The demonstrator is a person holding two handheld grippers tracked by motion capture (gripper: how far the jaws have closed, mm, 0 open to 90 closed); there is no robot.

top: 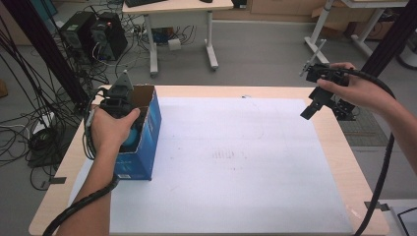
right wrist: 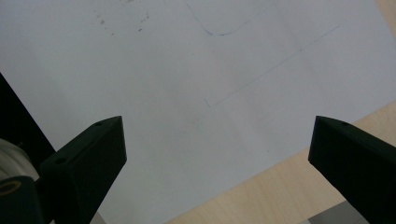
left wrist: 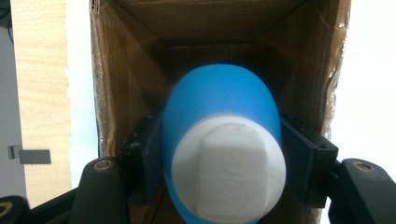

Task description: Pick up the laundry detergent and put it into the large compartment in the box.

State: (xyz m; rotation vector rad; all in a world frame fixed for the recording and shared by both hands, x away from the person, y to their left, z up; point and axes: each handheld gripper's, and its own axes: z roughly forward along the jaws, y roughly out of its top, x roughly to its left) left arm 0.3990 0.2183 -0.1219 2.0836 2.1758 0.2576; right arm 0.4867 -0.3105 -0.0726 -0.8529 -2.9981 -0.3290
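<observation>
On the left side of the desk [top: 339,147], an open-topped blue cardboard box [top: 147,142] stands on the white sheet [top: 236,162] that covers most of the wooden top. The person's left hand [top: 110,130] holds the left claw [top: 129,129] down into the mouth of this box. In the left gripper view, the two black jaws press against either side of a blue egg-shaped object [left wrist: 224,107] with a white end [left wrist: 229,168], so the left claw [left wrist: 223,154] is clamped on it. The object sits inside the box [left wrist: 126,70], whose brown inner walls surround it on all sides; in the high view a bit of its blue-green body [top: 132,137] shows just under the hand.

The right hand [top: 356,88] holds the right claw [top: 311,109] in the air above the far right corner of the desk, well apart from the box, with a thick black cable [top: 381,172] trailing down along the forearm. In the right gripper view the right claw [right wrist: 217,163] has its jaws spread wide with nothing between them, looking down on the white sheet [right wrist: 187,70] and a strip of bare wood [right wrist: 280,186] at its edge
</observation>
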